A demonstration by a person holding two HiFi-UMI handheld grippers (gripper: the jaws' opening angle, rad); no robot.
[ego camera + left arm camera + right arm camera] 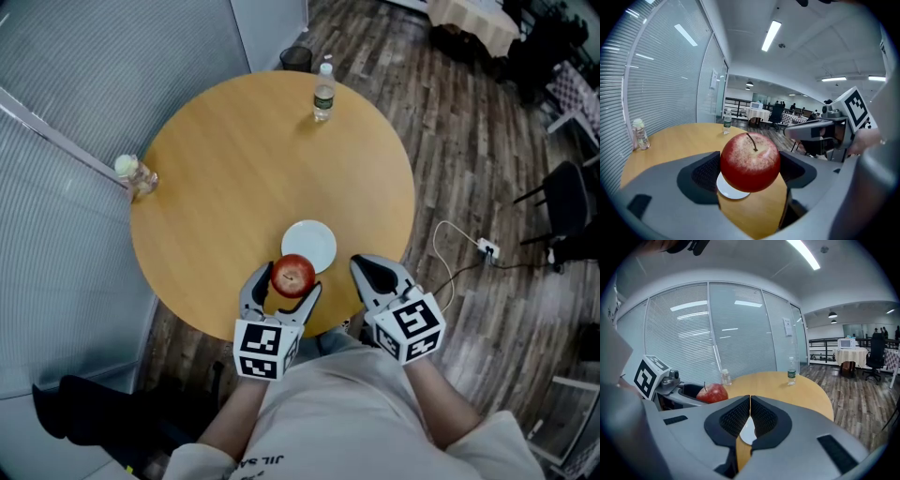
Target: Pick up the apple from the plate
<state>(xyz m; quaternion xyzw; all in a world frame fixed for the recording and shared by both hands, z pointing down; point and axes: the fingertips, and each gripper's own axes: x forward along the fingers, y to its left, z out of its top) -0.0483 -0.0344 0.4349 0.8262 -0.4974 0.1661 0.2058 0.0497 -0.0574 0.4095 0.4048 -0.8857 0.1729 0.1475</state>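
My left gripper (292, 284) is shut on a red apple (293, 275), held just above the table near its front edge. In the left gripper view the apple (750, 161) fills the space between the dark pads, stem up. Just beyond it the white plate (309, 245) lies bare on the round wooden table (234, 159); the plate (731, 191) shows below the apple. My right gripper (373, 274) hovers to the right of the plate, its pads pressed together with nothing between them (750, 418). The apple (712, 393) shows at the left of the right gripper view.
A clear water bottle (323, 92) stands at the table's far side. A small bottle with a pale cap (134, 172) sits at the left rim beside the glass wall with blinds. A black bin (295, 58), a cable with plug (486, 248) and a chair (562, 202) are on the wood floor.
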